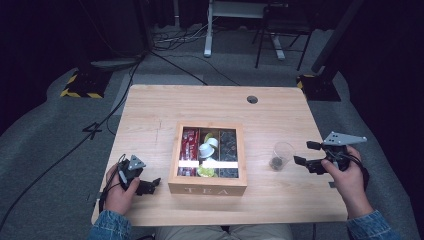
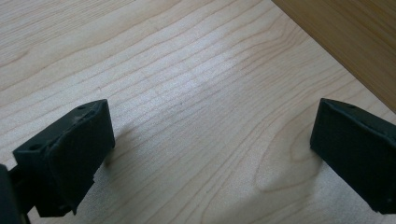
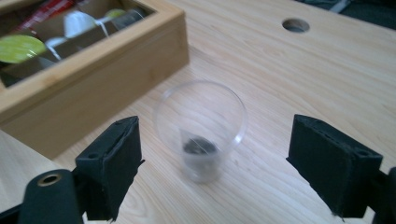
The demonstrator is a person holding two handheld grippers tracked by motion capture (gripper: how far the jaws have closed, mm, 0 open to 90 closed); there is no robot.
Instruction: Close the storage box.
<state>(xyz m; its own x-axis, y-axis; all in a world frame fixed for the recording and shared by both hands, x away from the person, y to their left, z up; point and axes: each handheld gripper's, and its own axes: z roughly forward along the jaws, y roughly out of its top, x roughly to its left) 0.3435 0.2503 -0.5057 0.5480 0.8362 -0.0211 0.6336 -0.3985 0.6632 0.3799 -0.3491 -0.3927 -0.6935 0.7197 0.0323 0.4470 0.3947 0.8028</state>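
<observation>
Light wood-grain table (image 1: 150,115), rectangular, one round cable hole (image 1: 252,99) near the far edge. It sits on grey carpet (image 1: 45,135) in a dark room; black cables (image 1: 75,145) trail over the floor, a white desk leg (image 1: 208,30) and a black chair frame (image 1: 280,35) stand behind.

One wooden box (image 1: 207,189), square, "TEA" on its front wall, no lid on, three lengthwise compartments: red packets left, white and green capsules middle, dark packets right. One clear plastic cup (image 1: 282,155), upright, just right of the box and apart from it, with a small dark lump inside.

Left gripper (image 1: 150,185): low by the box's left front corner, jaws wide apart, holding nothing, bare wood between them. Right gripper (image 1: 303,153): beside the cup, jaws spread wide, cup between them in the right gripper view, no contact.
</observation>
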